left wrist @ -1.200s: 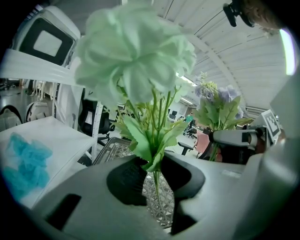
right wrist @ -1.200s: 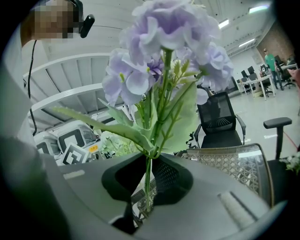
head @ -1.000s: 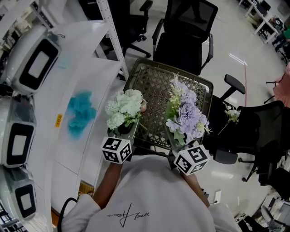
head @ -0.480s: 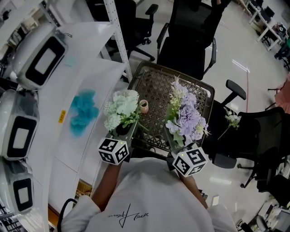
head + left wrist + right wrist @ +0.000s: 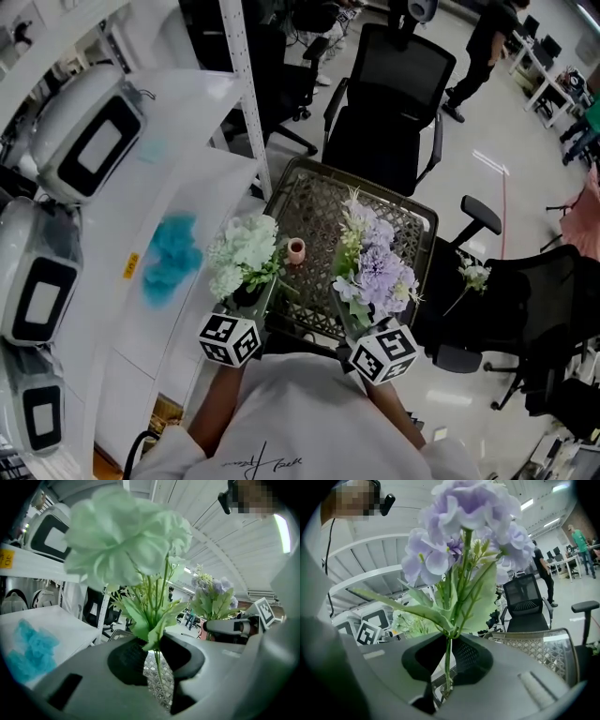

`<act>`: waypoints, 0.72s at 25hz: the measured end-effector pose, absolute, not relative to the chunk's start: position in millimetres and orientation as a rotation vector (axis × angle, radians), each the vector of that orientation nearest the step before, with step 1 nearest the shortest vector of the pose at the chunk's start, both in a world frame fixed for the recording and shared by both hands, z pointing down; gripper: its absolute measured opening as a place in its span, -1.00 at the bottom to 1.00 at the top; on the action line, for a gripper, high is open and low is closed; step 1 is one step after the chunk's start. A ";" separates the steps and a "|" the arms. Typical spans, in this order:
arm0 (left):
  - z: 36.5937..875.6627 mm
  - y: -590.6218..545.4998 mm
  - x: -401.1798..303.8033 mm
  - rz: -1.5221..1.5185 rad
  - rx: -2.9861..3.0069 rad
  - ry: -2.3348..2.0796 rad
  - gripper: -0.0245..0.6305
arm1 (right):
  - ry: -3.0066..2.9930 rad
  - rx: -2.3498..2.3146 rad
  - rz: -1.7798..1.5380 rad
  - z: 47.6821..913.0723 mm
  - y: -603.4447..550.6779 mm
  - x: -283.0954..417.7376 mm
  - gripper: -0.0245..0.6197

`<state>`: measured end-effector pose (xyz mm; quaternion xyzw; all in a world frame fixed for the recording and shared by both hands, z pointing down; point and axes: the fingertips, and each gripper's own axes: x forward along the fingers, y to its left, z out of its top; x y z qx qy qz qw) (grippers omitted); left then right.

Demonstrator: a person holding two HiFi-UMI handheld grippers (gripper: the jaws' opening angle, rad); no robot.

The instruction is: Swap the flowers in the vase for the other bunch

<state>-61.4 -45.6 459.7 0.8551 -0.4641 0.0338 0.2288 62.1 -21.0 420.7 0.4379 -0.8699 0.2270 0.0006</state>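
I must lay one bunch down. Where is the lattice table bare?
The dark metal lattice table is bare across its far half, between the small pink vase and the black office chair. The near part is crowded: the white-green flower bunch and the lilac flower bunch flank the vase there.

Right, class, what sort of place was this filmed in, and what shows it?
Most likely an open-plan office or lab: black swivel chairs, white machines beside a metal rack, and people near desks in the background.
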 end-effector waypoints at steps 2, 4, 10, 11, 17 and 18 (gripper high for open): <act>457.5 -47.3 -65.3 0.093 2.360 -1.282 -0.66 | -2.738 1.372 0.698 417.9 -26.9 58.4 -0.78; 456.9 -49.1 -69.7 0.089 2.359 -1.287 -0.66 | -2.746 1.366 0.681 414.9 -32.9 54.9 -0.78; 452.5 -59.7 -77.1 0.083 2.358 -1.296 -0.66 | -2.764 1.373 0.650 405.9 -52.0 51.3 -0.78; 451.3 -61.5 -77.3 0.083 2.360 -1.294 -0.66 | -2.765 1.376 0.649 404.8 -54.8 51.2 -0.78; 450.5 -69.2 -80.6 0.100 2.369 -1.292 -0.66 | -2.759 1.385 0.653 405.3 -67.6 47.4 -0.78; 450.9 -70.1 -80.6 0.102 2.369 -1.289 -0.66 | -2.757 1.385 0.657 406.1 -69.6 46.7 -0.78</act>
